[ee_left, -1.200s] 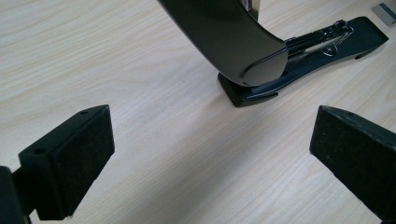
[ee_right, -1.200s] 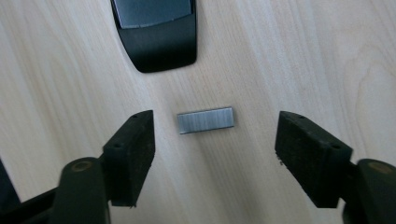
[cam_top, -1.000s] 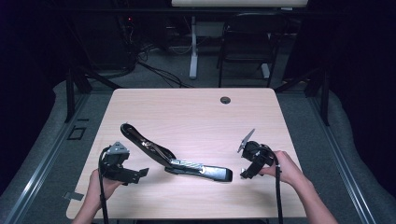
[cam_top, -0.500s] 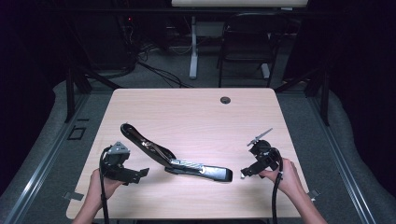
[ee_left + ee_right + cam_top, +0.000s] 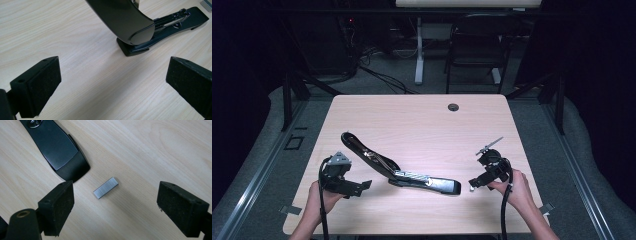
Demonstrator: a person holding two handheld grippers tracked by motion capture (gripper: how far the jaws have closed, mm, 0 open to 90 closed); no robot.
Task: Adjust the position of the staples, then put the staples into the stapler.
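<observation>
A black stapler (image 5: 402, 172) lies swung open on the wooden table (image 5: 422, 115), its top arm (image 5: 125, 22) raised over its base (image 5: 172, 20). My left gripper (image 5: 361, 189) rests near the front left edge, open (image 5: 115, 67), jaws aimed at the stapler's raised end with bare wood between them. At the front right, my right gripper (image 5: 473, 184) points at the stapler's other end (image 5: 60, 150). Its jaws have just been opening and stand wide (image 5: 116, 192). A small silver strip of staples (image 5: 105, 187) lies flat on the table between them, untouched.
A round cable hole (image 5: 453, 107) sits near the table's far edge. Beyond the table stand a dark chair (image 5: 477, 50) and a white desk leg (image 5: 418, 50) on grey floor. Bare wood stretches behind the stapler.
My right gripper has shifted slightly right and turned, so its grey plate leans over more. The left gripper and the stapler have stayed put.
</observation>
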